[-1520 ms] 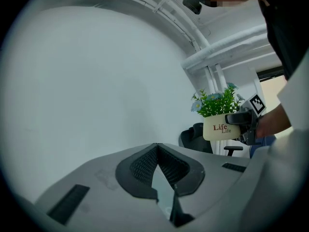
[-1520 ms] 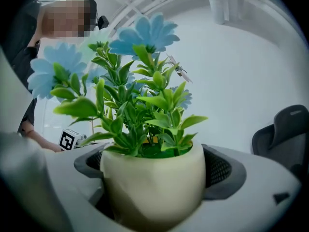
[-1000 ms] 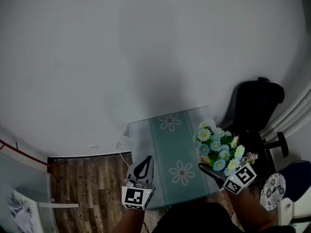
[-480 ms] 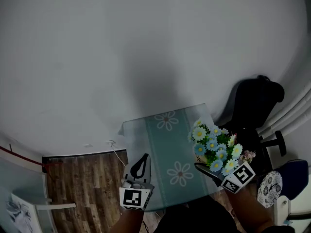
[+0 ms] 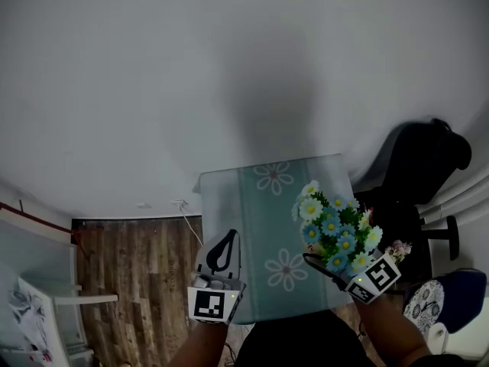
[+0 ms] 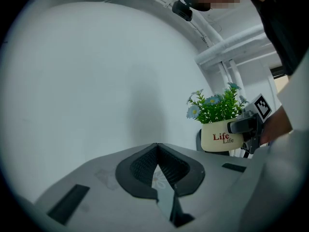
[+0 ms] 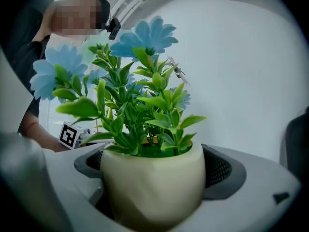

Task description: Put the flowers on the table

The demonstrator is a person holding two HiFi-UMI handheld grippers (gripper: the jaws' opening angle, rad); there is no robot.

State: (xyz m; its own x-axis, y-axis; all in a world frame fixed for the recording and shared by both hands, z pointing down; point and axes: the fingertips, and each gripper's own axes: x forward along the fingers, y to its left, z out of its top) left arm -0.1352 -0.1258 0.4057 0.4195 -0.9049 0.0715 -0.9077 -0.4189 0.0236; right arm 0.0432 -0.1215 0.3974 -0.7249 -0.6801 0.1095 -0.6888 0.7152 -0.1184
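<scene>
The right gripper (image 5: 327,267) pinches the cream pot (image 7: 153,187) of the flowers (image 5: 334,232) between its jaws and holds it upright over the right side of the table (image 5: 252,205) (its cloth is green with daisies). The left gripper (image 5: 226,245) has its jaws pressed together on nothing, at the table's left side

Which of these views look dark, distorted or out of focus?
Head view: dim, with a soft shadow on the wall above the table. Left gripper view: fisheye-curved, black corners, the pot sharp. Right gripper view: same curving, the near flowers blurred.
</scene>
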